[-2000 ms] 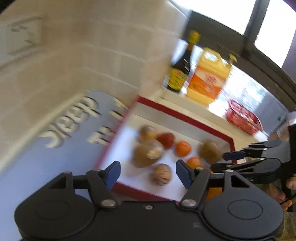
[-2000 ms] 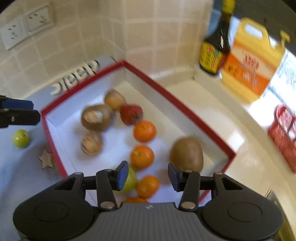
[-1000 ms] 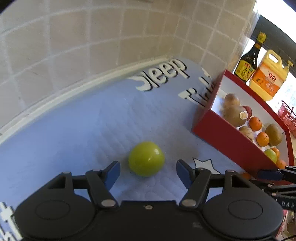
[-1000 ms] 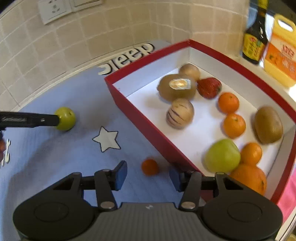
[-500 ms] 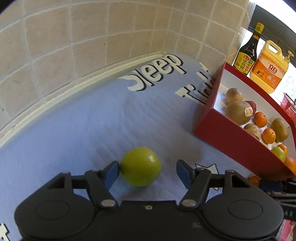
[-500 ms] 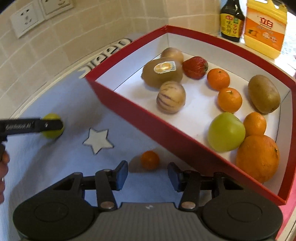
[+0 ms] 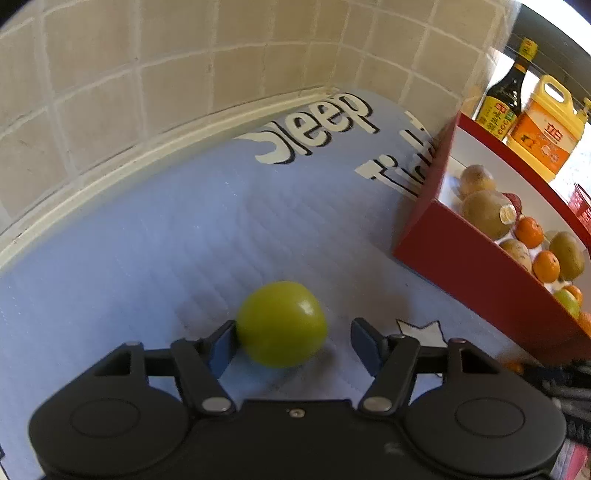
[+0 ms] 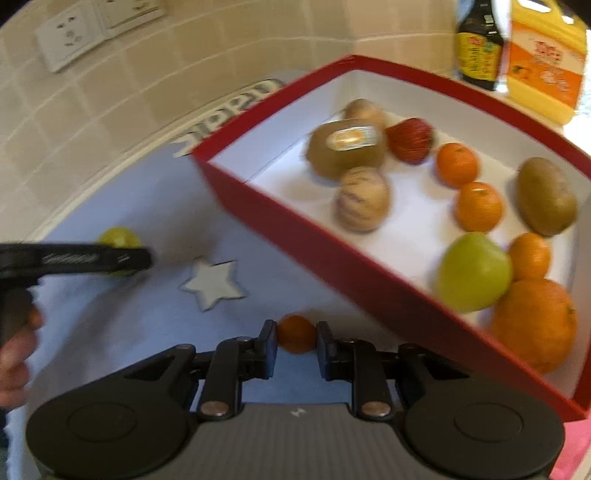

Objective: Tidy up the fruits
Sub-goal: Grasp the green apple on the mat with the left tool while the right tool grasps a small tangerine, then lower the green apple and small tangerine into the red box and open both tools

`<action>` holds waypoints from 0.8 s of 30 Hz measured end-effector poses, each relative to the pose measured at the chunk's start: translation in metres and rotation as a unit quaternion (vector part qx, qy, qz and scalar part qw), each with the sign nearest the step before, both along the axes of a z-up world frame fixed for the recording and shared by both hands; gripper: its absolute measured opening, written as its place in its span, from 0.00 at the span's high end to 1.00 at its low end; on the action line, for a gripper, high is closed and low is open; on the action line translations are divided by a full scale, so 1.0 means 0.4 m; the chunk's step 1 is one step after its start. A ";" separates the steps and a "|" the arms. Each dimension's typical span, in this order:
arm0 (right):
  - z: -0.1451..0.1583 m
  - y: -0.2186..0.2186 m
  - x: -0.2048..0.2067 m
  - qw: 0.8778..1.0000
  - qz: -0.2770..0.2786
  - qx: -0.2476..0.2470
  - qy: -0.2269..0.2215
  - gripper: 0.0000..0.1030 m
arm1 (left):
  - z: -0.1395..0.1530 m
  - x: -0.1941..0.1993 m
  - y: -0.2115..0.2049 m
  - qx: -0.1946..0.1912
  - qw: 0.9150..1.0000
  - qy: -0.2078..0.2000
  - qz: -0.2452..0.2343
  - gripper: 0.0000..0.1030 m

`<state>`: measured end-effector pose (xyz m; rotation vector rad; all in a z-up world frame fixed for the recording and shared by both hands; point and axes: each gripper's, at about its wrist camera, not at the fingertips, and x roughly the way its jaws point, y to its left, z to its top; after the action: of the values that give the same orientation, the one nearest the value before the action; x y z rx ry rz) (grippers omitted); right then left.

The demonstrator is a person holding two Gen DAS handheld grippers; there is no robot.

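Left tongs (image 7: 291,345) spread wide around a green fruit (image 7: 281,323) on the blue mat (image 7: 184,236); left pad touching the fruit's side, right pad standing clear of it, so not clamped. Fruit resting on the mat, just beside a white star print (image 7: 421,328).

Right tongs (image 8: 293,349) narrowed onto a small orange (image 8: 296,333), one pad at each side of it, touching or nearly so; whether lifted off the mat cannot be told. Small orange lying close against the near wall of the red box (image 8: 295,236).

Inside the white-lined box: a labelled kiwi (image 8: 345,147), a striped pale fruit (image 8: 362,199), a red fruit (image 8: 410,138), two mandarins (image 8: 456,164) one behind the other, a second kiwi (image 8: 545,201) by the right wall, a green apple (image 8: 474,271), a big orange (image 8: 535,323) in the near corner with another small one just behind it.

Behind the box, against the tiled wall (image 7: 147,66): a dark sauce bottle (image 7: 506,96) and a yellow jug (image 7: 543,129), side by side. Wall sockets (image 8: 74,33) above the mat in the right wrist view, somewhat blurred.
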<state>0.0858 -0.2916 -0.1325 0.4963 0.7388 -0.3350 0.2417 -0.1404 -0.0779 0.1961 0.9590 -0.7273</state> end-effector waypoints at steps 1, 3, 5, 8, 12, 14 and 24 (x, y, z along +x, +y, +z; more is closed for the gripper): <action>0.005 0.009 -0.001 1.000 0.014 0.003 -0.005 0.77 | -0.002 0.004 0.001 0.001 1.000 0.000 0.006 0.34; 0.017 0.026 -0.003 0.999 0.038 0.003 -0.014 0.77 | -0.005 0.013 0.003 0.001 1.000 -0.001 0.019 0.41; 0.030 0.040 -0.007 0.998 0.057 0.001 -0.024 0.77 | -0.002 0.015 0.008 -0.005 1.000 0.001 0.025 0.41; 0.058 0.046 -0.022 0.996 0.073 -0.001 -0.048 0.77 | 0.027 -0.007 0.002 -0.006 1.000 -0.014 0.023 0.41; 0.122 0.000 -0.055 0.993 0.066 -0.004 -0.093 0.77 | 0.133 -0.046 -0.021 -0.044 0.998 -0.046 -0.007 0.41; 0.165 -0.050 -0.072 0.992 0.049 0.001 -0.113 0.77 | 0.206 -0.066 -0.047 -0.068 0.995 -0.073 -0.023 0.41; 0.278 -0.371 -0.131 0.988 -0.051 -0.039 -0.140 0.77 | 0.370 -0.095 -0.302 -0.103 0.979 -0.126 -0.122 0.41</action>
<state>0.0333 -0.4401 -0.0214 0.4956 0.4261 -0.3795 0.2037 -0.2614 0.0702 0.2201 0.6192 -0.9958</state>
